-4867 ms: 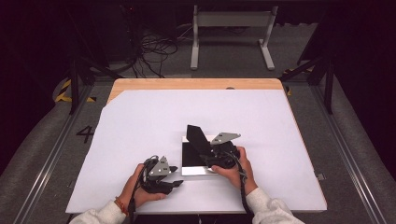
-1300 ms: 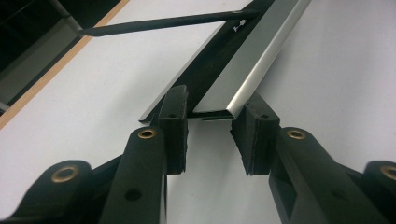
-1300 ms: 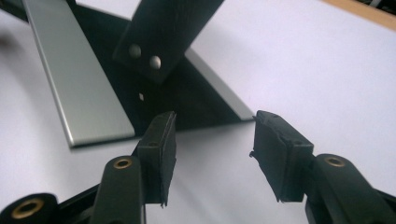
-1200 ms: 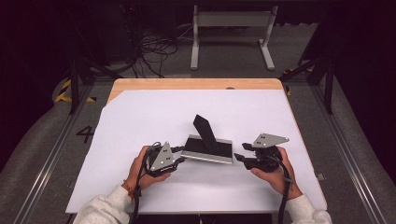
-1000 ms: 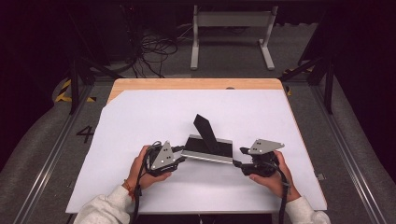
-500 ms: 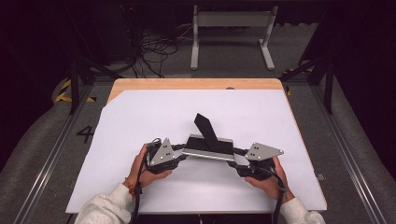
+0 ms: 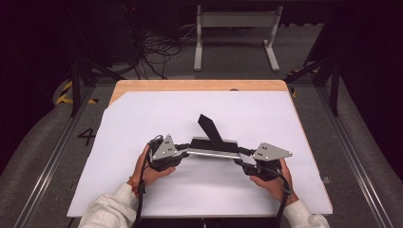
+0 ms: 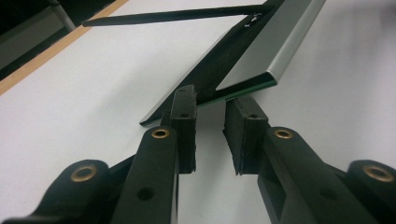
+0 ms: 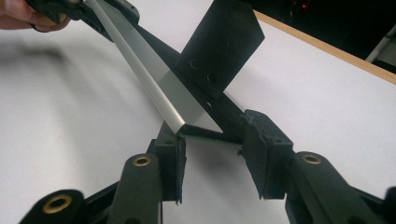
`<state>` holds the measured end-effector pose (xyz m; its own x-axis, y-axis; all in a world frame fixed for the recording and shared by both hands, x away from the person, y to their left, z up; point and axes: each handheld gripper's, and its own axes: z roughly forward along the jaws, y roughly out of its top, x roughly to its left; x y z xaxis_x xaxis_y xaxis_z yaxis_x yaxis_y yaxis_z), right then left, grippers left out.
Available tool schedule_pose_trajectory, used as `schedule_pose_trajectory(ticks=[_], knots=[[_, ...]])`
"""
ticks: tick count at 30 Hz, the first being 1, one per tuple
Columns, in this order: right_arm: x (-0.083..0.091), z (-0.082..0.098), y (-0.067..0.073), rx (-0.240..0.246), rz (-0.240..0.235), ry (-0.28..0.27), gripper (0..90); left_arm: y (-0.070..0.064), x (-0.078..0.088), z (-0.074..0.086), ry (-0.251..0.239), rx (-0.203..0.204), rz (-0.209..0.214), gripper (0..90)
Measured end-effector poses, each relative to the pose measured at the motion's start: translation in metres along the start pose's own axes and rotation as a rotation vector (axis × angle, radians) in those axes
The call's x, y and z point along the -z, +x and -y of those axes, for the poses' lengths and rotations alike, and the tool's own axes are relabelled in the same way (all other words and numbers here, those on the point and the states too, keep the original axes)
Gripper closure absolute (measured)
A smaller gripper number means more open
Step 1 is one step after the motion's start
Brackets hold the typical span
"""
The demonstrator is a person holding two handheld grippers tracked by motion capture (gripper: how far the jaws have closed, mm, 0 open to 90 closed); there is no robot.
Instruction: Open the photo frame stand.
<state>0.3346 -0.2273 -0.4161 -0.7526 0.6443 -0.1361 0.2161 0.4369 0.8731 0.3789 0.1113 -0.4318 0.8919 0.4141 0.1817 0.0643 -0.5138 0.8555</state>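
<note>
A flat black plate [image 7: 212, 142] with a silver metal strip along its near edge lies on the white sheet, and a black flap [image 7: 209, 127] stands up from it. My left gripper [image 7: 184, 149] is at the plate's left end. Its pads [image 8: 184, 112] stand a little apart right at the plate [image 8: 261, 51] edge, and the jaws have just been closing. My right gripper [image 7: 241, 156] is at the right end. Its jaws have also been closing, and the silver corner of the plate [image 9: 154, 79] lies between its pads [image 9: 264, 140]. My right gripper [image 9: 210, 133] and left gripper [image 8: 212, 100] both look open.
The white sheet [image 7: 142, 118] covers most of a wooden table [image 7: 199, 85]. Behind the table stand a metal frame [image 7: 235, 19] and loose cables [image 7: 157, 47] on a dark floor. A hand [image 9: 28, 16] holding the left gripper is at the top left of the right gripper view.
My right gripper has moved left until its jaws reach the plate's right end. The left gripper has stayed at the left end. The plate has barely shifted.
</note>
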Motion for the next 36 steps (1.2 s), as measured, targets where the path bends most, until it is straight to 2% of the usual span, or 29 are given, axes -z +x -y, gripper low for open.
schedule_pose_trajectory(ticks=[5,9,12,14,22,29,30,36], knots=[[0.000,0.000,0.000,0.003,0.008,-0.002,62.8,0.000,0.001,-0.001,0.006,-0.001,-0.005,75.8],[0.002,-0.001,0.000,0.008,0.021,-0.013,67.0,0.001,0.004,-0.002,-0.014,0.023,0.000,76.7],[0.004,-0.002,0.001,0.005,0.033,-0.024,68.6,0.000,0.007,-0.003,-0.022,0.020,0.005,77.8],[0.004,-0.003,0.002,0.020,0.048,-0.023,70.0,-0.001,0.009,-0.003,-0.025,0.022,0.004,78.1],[0.008,-0.005,0.001,-0.001,0.040,-0.051,71.3,-0.001,0.014,-0.005,-0.045,0.038,0.028,79.4],[0.011,-0.005,-0.001,-0.022,0.035,-0.070,72.1,-0.001,0.016,-0.008,-0.053,0.037,0.031,80.5],[0.012,-0.006,-0.001,-0.026,0.032,-0.077,72.6,-0.001,0.017,-0.008,-0.059,0.050,0.037,80.5],[0.012,-0.007,0.000,-0.027,0.028,-0.085,73.9,0.001,0.020,-0.007,-0.068,0.068,0.040,80.7]])
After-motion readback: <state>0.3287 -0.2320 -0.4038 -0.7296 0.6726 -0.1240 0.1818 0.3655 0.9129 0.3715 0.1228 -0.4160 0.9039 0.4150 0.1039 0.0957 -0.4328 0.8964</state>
